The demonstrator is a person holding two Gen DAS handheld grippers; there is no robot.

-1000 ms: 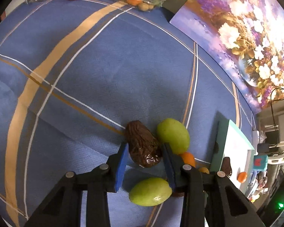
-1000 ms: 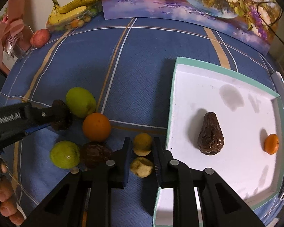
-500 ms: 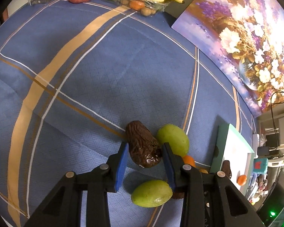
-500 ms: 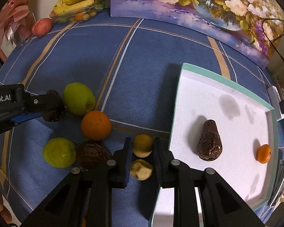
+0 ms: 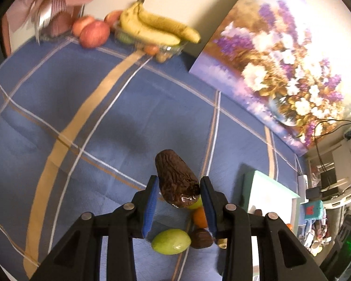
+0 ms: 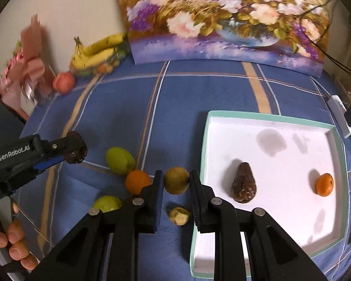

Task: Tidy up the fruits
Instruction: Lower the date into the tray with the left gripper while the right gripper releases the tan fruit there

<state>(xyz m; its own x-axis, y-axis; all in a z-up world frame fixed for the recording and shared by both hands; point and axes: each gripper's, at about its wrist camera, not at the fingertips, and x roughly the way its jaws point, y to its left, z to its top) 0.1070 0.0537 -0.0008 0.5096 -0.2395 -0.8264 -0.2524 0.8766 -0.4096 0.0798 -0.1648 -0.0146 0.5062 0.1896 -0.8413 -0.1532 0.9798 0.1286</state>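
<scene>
My left gripper (image 5: 179,187) is shut on a dark brown wrinkled avocado (image 5: 175,182) and holds it above the blue cloth; it shows at the left of the right wrist view (image 6: 76,148). My right gripper (image 6: 175,182) is shut on a small yellow-brown fruit (image 6: 176,180), lifted off the cloth. Below lie a green fruit (image 6: 119,160), an orange (image 6: 137,181), another green fruit (image 6: 107,203) and a small yellowish fruit (image 6: 179,215). The white tray (image 6: 280,126) at the right holds a brown avocado (image 6: 243,186) and a small orange (image 6: 324,184).
Bananas (image 6: 98,51) in a clear box, red apples (image 6: 63,82) and a pink wrapped bundle (image 6: 25,70) stand at the far left. A flower painting (image 6: 222,18) leans against the wall. A white power strip (image 6: 340,114) lies right of the tray.
Both grippers have risen and tilted up. The left has lifted the brown avocado off the cloth. The right has lifted the small yellow-brown fruit, leaving the other small one on the cloth.
</scene>
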